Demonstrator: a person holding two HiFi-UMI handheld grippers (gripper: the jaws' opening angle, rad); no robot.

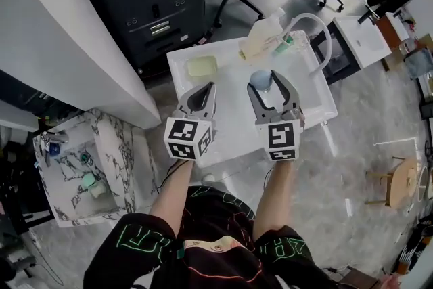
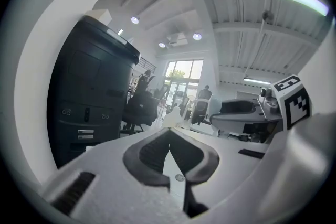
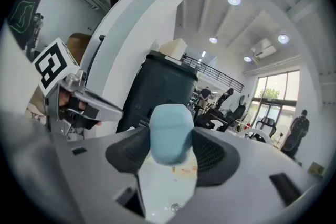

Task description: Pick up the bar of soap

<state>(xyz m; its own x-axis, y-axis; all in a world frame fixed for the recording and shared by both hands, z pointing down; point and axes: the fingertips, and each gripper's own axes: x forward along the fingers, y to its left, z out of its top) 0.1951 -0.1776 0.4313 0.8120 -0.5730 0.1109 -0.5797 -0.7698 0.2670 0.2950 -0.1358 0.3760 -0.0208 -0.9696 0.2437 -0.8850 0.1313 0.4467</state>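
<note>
Grasping the blue soap bar (image 1: 260, 80) (image 3: 170, 134): right gripper (image 1: 269, 83) (image 3: 170, 150) has its fingers clenched on both sides of it, over the middle of the white worktop (image 1: 230, 132). Can't tell if the bar touches the surface. Left gripper (image 1: 205, 93) (image 2: 169, 153) is just beside it, fingers closed tip to tip with nothing between. A pale yellow bar (image 1: 201, 67) lies on the worktop just ahead of the left gripper. A plastic bottle (image 1: 260, 39) lies at the far edge.

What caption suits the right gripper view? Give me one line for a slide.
Right tool shut on the blue soap above a white sink, office behind.
</note>
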